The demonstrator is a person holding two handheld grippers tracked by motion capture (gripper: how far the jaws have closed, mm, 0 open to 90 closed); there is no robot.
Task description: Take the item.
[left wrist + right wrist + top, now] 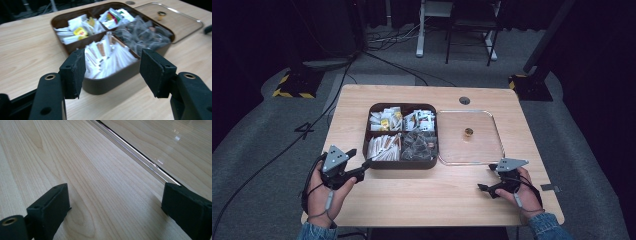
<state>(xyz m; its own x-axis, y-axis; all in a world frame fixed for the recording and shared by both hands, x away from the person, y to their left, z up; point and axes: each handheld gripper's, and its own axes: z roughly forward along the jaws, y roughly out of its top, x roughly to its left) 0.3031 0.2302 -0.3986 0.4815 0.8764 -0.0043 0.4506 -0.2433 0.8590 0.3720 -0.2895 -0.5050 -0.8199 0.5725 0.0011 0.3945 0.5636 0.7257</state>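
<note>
I hold the left gripper (111, 72) with jaws spread wide and grasping nothing, aimed at the near-left compartment of the brown divided box (377, 164), where white sachets (107, 58) lie. My right gripper (115, 212) is likewise released and empty, low over the wooden table (427, 195) beside the near edge of the clear lid (497, 132). That lid lies flat, touching the box's right side, with its small knob (468, 132) up.

Bare table along the frame's bottom

Mid-frame, the brown box (401, 164) and the clear lid (469, 161) touching its right side block the table (422, 195).
</note>
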